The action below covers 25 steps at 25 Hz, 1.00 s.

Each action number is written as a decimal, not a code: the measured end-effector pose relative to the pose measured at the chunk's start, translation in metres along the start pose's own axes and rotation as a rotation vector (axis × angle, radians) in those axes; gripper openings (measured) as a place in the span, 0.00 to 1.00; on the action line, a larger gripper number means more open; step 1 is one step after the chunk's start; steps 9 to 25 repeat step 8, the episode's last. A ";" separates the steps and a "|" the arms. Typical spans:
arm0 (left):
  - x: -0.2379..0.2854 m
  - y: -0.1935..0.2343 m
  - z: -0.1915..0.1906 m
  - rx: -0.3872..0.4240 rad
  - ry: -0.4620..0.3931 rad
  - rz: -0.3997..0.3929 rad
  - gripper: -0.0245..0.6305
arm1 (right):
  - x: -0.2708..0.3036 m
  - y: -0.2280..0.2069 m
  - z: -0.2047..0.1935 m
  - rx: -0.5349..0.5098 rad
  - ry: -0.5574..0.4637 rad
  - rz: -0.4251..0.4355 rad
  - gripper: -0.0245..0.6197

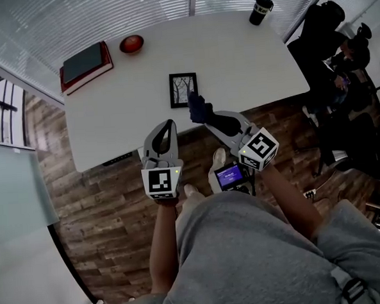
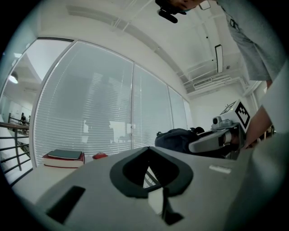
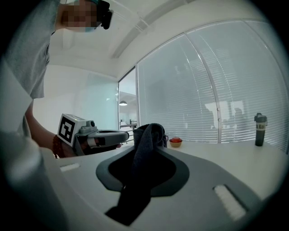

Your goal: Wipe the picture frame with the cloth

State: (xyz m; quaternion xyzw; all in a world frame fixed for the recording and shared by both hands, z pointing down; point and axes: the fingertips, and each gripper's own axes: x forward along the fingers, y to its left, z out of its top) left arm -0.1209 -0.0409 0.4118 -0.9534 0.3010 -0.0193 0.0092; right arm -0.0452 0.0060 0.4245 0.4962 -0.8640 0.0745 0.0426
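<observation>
A small black picture frame (image 1: 183,89) lies flat on the white table (image 1: 235,55), near its front edge. My right gripper (image 1: 204,115) is shut on a dark blue cloth (image 1: 198,108), which hangs over the table edge just to the right of the frame. In the right gripper view the cloth (image 3: 146,149) bunches up between the jaws. My left gripper (image 1: 169,125) is shut and holds nothing; it hovers at the table's front edge, below and left of the frame. The left gripper view shows the cloth (image 2: 177,139) in the right gripper (image 2: 212,142) beside it.
A stack of books (image 1: 85,66) and a red bowl (image 1: 131,44) sit at the table's far left. A dark tumbler (image 1: 261,9) stands at the far right corner. Black office chairs (image 1: 339,75) crowd the right side. Wooden floor lies below.
</observation>
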 end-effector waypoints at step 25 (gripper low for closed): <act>-0.008 -0.010 0.016 -0.067 -0.050 -0.073 0.08 | -0.009 0.015 0.018 0.000 -0.054 0.044 0.18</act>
